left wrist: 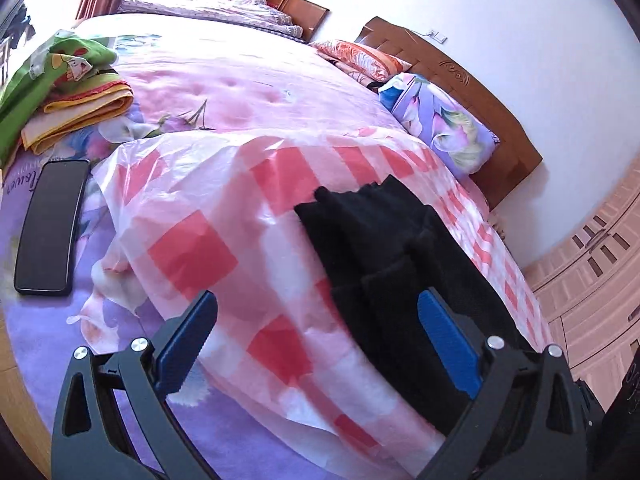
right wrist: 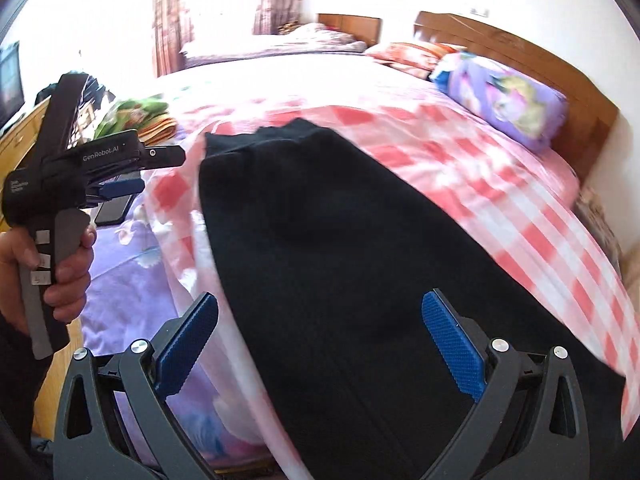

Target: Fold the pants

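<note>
Dark grey gripper [left wrist: 316,320] frames, blue textured fingers [left wrist: 448,344], silver screws [left wrist: 139,345]

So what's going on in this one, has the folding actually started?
A person holds a gripper in each hand over a bed. Black pants lie lengthwise on a pink checked sheet. Both the left gripper and the right gripper are open above the near end of the pants, gripping nothing. A phone and folded cloths sit off to the side.

1 pr black pants [left wrist: 384,264], 2 grippers [left wrist: 316,340] [right wrist: 320,340]; 1 phone [left wrist: 52,226], 2 pillows [left wrist: 440,120] [left wrist: 360,58]
</note>
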Demonstrator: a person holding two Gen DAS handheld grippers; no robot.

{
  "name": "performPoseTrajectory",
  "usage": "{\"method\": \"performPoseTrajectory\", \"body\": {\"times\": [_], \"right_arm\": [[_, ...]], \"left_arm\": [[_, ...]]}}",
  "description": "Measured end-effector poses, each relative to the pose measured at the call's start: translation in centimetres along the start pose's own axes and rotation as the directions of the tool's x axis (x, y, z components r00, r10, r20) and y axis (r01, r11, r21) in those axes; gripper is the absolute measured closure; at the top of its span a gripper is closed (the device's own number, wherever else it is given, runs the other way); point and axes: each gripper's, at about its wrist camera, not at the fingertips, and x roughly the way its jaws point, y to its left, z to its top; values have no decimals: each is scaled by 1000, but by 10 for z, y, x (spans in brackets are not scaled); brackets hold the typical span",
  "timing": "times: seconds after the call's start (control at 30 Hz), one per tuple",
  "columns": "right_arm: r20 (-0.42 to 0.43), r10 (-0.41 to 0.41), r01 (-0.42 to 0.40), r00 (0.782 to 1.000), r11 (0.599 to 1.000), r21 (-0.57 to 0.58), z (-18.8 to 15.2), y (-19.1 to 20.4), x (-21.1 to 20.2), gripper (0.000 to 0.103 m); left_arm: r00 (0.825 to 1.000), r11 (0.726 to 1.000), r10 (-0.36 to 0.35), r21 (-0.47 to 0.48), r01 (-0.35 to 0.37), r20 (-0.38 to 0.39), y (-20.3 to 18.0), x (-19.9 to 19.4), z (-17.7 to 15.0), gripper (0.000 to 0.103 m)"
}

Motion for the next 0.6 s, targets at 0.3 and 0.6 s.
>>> {"method": "performPoseTrajectory", "body": {"times": [0.3, 0.6], "right_arm": [[-63, 4, -1, 998, 999, 39, 6, 12, 55, 5], [-50, 39, -35, 998, 996, 88, 15, 8, 57, 5]], "left_arm": [[976, 977, -202, -88, 194, -86, -9, 45, 13, 15], [949, 951, -279, -179, 252, -145, 4, 84, 11, 25]]}}
